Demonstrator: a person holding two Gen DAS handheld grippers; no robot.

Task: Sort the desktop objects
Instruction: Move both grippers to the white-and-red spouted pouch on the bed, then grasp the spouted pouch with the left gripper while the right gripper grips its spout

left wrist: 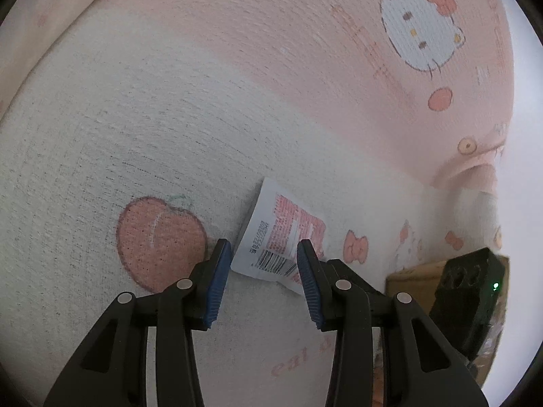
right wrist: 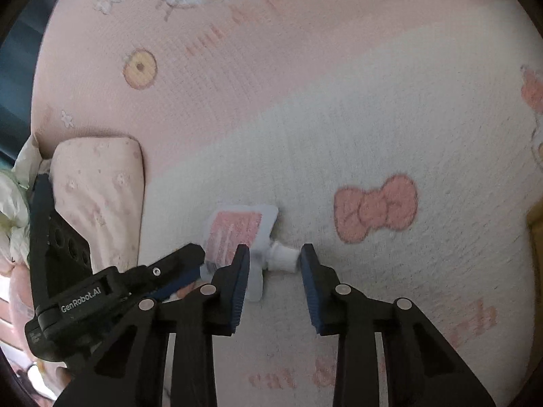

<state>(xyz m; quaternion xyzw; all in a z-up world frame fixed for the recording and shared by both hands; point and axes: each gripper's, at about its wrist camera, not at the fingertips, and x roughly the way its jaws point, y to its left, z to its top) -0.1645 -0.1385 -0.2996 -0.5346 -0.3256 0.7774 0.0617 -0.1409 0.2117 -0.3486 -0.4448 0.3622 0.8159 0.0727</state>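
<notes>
- The right gripper [right wrist: 274,261], black with blue ribbed pads, has its jaws spread wide on either side of the white screw cap [right wrist: 283,260] of a flat white-and-pink printed spout pouch [right wrist: 237,234].
- The left gripper [left wrist: 264,257] is likewise wide open around the pouch's barcode end.
- The pouch lies on a pink-and-white cartoon-print towel [right wrist: 339,101].
- It looks light, limp and slick, so the stiff cap seems the best hold.
</notes>
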